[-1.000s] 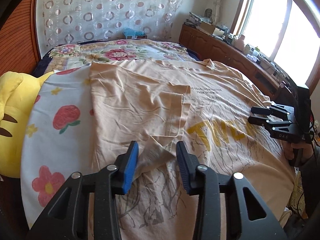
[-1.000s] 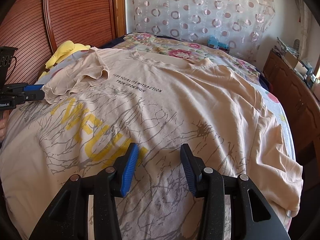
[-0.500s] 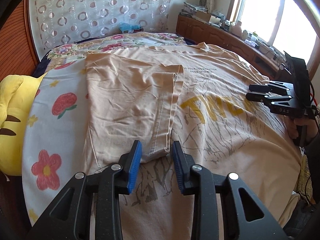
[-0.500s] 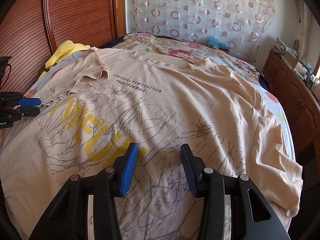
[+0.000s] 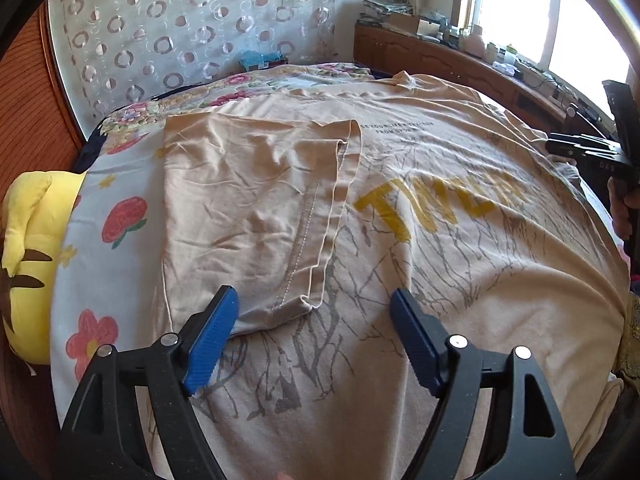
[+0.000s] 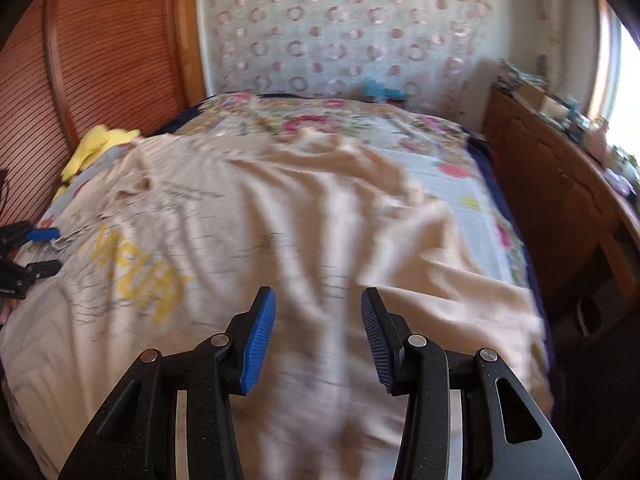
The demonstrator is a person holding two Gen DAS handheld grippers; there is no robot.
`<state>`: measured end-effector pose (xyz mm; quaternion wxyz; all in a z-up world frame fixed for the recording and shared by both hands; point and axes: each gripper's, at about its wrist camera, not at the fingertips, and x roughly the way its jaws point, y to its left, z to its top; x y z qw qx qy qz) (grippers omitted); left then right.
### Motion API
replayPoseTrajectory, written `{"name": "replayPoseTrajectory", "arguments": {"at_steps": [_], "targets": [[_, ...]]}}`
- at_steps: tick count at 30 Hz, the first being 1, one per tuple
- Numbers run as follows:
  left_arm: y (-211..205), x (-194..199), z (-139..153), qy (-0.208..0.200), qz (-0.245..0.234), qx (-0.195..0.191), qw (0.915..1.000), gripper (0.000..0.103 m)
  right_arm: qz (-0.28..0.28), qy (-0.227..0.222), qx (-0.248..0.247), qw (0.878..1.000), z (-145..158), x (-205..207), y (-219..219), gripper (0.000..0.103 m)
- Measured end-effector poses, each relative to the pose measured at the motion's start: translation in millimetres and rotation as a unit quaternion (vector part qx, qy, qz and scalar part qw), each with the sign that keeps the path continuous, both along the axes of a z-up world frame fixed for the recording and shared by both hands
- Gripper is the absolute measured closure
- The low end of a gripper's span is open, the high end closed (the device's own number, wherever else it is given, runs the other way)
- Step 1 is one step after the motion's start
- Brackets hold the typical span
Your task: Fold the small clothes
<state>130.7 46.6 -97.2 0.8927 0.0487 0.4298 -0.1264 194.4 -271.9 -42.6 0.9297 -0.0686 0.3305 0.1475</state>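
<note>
A beige T-shirt (image 5: 440, 240) with yellow letters and grey branch print lies spread on the bed. Its left side (image 5: 248, 216) is folded over onto the front, hem corner near my left gripper. My left gripper (image 5: 314, 334) is wide open and empty just above the shirt's lower part. My right gripper (image 6: 318, 334) is open and empty over the shirt (image 6: 300, 216), which looks blurred in the right wrist view. The right gripper (image 5: 588, 152) also shows in the left wrist view at the far right edge; the left gripper (image 6: 34, 250) shows in the right wrist view at the left edge.
A floral bedsheet (image 5: 100, 232) covers the bed. A yellow plush toy (image 5: 28, 248) lies at the left by the wooden headboard (image 6: 100, 52). A wooden sideboard (image 6: 560, 184) with clutter runs along the right under the window.
My left gripper has let go of the folded side, opened wide and pulled back. The right wrist view has swung to the right with motion blur.
</note>
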Motion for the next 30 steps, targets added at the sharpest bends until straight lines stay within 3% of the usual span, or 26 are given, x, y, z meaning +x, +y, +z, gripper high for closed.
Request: {"name": "replayPoseTrajectory", "arguments": {"at_steps": [5,10,16,20,21,23,25,30], "targets": [[-2.6,-0.3,-0.5,-0.001,0.000,0.004,1.0000,0.024,-0.070,0.012,0.004,0.997,-5.1,0.8,-71.8,0.057],[0.1,-1.1,2.5,-0.008,0.020,-0.001,0.9998,0.023,-0.109,0.037,0.021,0.993,-17.9,4.8,-116.8,0.057],[8.4,-15.7,29.7,-0.049,0.042,-0.033,0.9973,0.023,-0.117,0.061,0.059,0.990,-18.0,16.0,-129.0,0.056],[12.0,-28.5,48.9,-0.076,0.050,-0.052,0.9944,0.023,-0.112,0.054,0.044,0.991,-16.5,21.0,-119.9,0.056],[12.0,-32.0,52.7,-0.083,0.051,-0.054,0.9938,0.023,-0.111,0.051,0.036,0.992,-17.0,23.2,-118.4,0.058],[10.5,-38.2,59.0,-0.093,0.054,-0.056,0.9926,0.023,-0.099,0.041,0.023,0.994,-16.8,22.6,-111.1,0.080],[9.4,-44.0,64.0,-0.102,0.057,-0.061,0.9913,0.023,-0.093,0.030,-0.007,0.995,-16.7,19.8,-104.2,0.094],[9.3,-53.9,71.1,-0.117,0.063,-0.062,0.9892,0.023,-0.081,0.002,-0.037,0.996,-6.4,13.8,-85.6,0.097]]}}
